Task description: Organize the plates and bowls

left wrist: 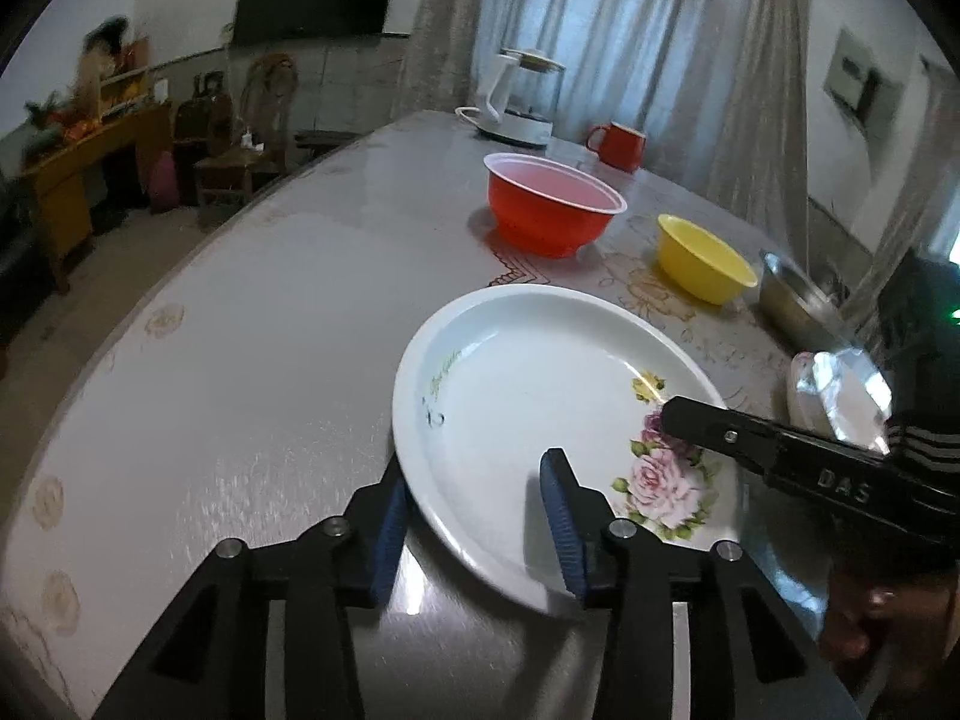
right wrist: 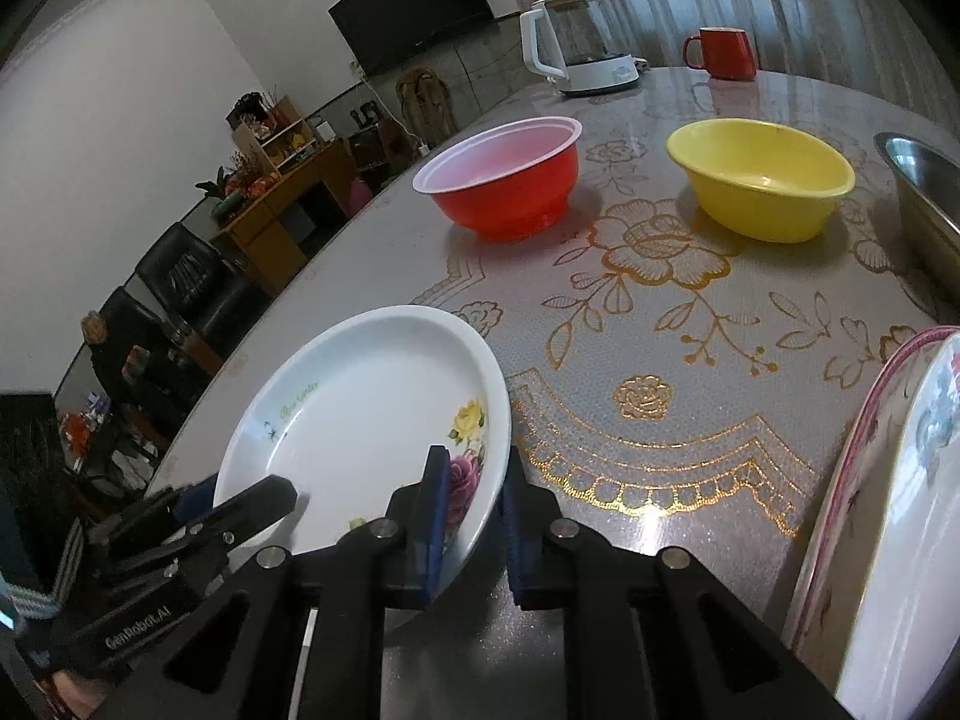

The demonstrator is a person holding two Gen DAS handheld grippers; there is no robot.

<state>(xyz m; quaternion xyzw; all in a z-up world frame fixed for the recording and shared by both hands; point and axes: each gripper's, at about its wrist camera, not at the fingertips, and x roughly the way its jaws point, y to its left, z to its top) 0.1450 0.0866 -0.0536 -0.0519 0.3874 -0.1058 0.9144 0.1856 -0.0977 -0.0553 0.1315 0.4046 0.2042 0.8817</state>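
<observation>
A white plate with rose print [left wrist: 540, 420] [right wrist: 360, 432] lies near the table's front edge. My left gripper [left wrist: 474, 516] is open, its jaws straddling the plate's near left rim. My right gripper [right wrist: 474, 516] has its jaws either side of the plate's right rim with a gap at the pads; it also shows in the left wrist view [left wrist: 708, 426]. A red bowl [left wrist: 552, 210] [right wrist: 504, 180], a yellow bowl [left wrist: 702, 264] [right wrist: 762, 180] and a steel bowl [left wrist: 798, 294] [right wrist: 924, 198] stand farther back. Stacked plates [right wrist: 888, 510] [left wrist: 840, 396] sit at the right.
A white kettle [left wrist: 516, 102] [right wrist: 576, 48] and a red mug [left wrist: 618, 144] [right wrist: 720, 51] stand at the table's far end. The round table [left wrist: 240, 360] has a gold floral cover [right wrist: 660, 360]. Chairs and a wooden desk stand beyond the left edge.
</observation>
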